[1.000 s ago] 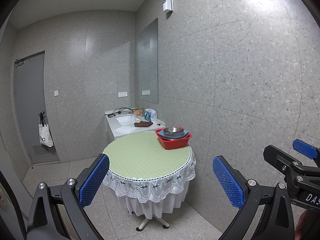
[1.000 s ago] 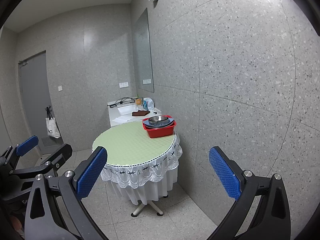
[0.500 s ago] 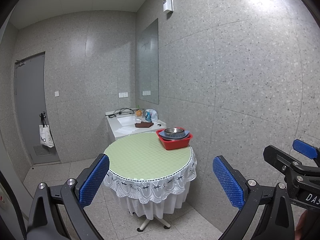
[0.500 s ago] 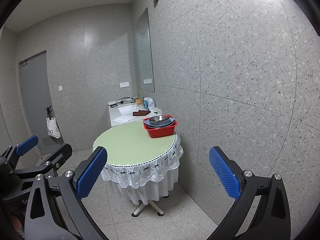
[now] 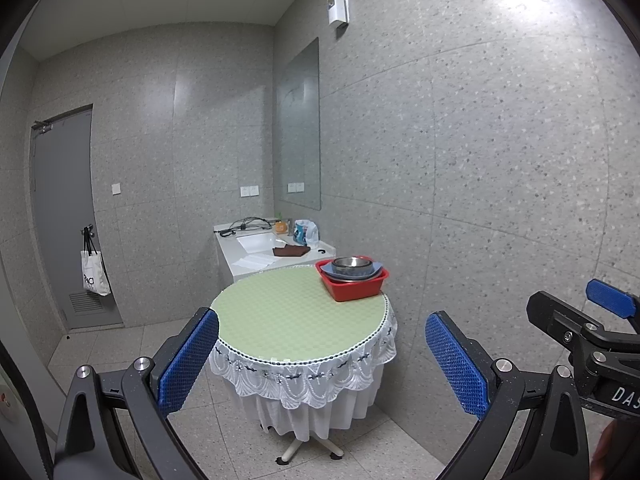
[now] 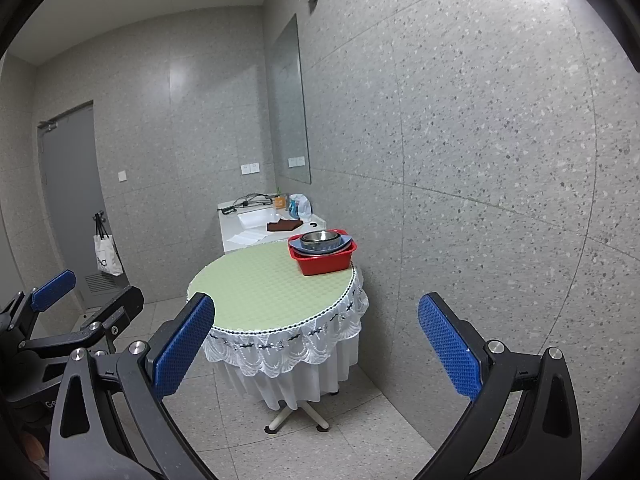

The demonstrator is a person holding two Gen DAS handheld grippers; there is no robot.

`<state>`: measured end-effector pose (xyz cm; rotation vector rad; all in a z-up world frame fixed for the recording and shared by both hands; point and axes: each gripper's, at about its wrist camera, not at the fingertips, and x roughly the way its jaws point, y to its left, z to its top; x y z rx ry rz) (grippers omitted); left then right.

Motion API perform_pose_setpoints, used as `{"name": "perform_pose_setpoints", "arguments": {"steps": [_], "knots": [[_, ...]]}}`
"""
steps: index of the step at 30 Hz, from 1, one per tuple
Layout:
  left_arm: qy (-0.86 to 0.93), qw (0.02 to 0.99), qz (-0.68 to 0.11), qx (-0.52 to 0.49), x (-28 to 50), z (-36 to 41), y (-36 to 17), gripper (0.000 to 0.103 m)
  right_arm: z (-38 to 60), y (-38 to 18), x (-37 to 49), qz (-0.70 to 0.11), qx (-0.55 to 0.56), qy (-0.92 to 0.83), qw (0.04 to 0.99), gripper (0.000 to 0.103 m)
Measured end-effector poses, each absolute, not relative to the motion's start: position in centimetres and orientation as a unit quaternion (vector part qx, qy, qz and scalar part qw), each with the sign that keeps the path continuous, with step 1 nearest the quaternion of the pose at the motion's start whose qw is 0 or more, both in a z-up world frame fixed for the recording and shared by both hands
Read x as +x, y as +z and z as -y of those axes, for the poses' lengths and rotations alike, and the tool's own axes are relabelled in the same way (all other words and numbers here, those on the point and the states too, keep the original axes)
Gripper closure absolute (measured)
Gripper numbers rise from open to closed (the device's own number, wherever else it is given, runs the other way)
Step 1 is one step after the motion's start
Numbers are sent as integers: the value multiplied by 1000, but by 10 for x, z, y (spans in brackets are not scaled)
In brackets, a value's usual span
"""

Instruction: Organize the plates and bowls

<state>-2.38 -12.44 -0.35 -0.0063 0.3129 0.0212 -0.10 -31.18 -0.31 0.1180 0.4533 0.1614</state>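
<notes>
I hold both grippers well short of the table (image 5: 288, 320), each empty. The left gripper (image 5: 322, 354) has its jaws spread wide, and so does the right gripper (image 6: 316, 346). The red tub (image 5: 354, 286) sits at the table's far right edge, with a blue plate (image 5: 370, 270) and a steel bowl (image 5: 351, 264) stacked inside it.

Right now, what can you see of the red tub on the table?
The red tub is a rectangular basin, plastic by its look, with a rolled rim and walls sloping inward. It sits upright at the far right edge of the round table, on the green cloth, close to the wall. Inside lies a blue plate whose corners stick out over the rim, with a steel bowl on top. Neither gripper touches it.
</notes>
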Motion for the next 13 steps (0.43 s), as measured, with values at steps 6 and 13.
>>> {"name": "perform_pose_setpoints", "arguments": {"steps": [6, 13], "knots": [[12, 988, -155, -3, -20, 125, -5, 1, 308, -6, 4, -226, 59, 81, 969, 0], [10, 988, -157, -6, -5, 119, -10, 1, 300, -9, 13, -227, 58, 79, 969, 0]]}}
